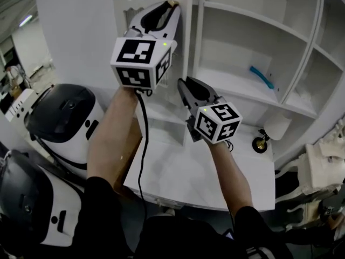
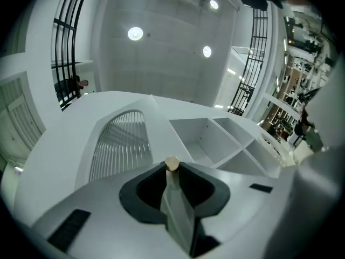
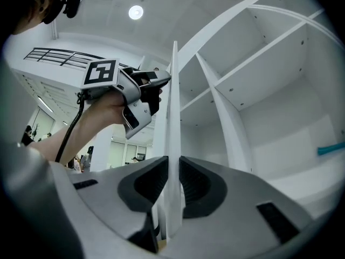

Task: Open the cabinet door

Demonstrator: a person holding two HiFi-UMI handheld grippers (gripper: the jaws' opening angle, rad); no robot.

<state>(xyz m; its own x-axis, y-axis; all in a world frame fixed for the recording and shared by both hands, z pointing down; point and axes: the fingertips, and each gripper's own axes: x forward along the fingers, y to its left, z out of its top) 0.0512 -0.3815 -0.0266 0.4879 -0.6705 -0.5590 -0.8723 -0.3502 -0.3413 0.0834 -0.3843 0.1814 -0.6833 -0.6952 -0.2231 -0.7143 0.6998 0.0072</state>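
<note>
The white cabinet door [image 1: 187, 42] stands ajar, seen edge-on in the head view. Its small gold knob [image 1: 172, 3] sits at the tips of my left gripper [image 1: 170, 5], which is raised high. In the left gripper view the knob [image 2: 171, 163] and the door's thin edge run between the jaws of the left gripper [image 2: 172, 172], which are closed on them. Lower down, my right gripper [image 1: 182, 84] clamps the same door edge [image 3: 173, 117]. The pads of the right gripper [image 3: 172, 183] touch both faces of the edge. The left gripper [image 3: 141, 89] shows beyond them.
Open white shelves [image 1: 242, 42] lie right of the door, with a blue object [image 1: 262, 77] on one. A small lamp with a gold foot [image 1: 268, 133] stands on the white counter [image 1: 178, 171]. White-and-black machines [image 1: 64, 117] stand at the left. An arched louvred panel [image 2: 119, 144] is beside the door.
</note>
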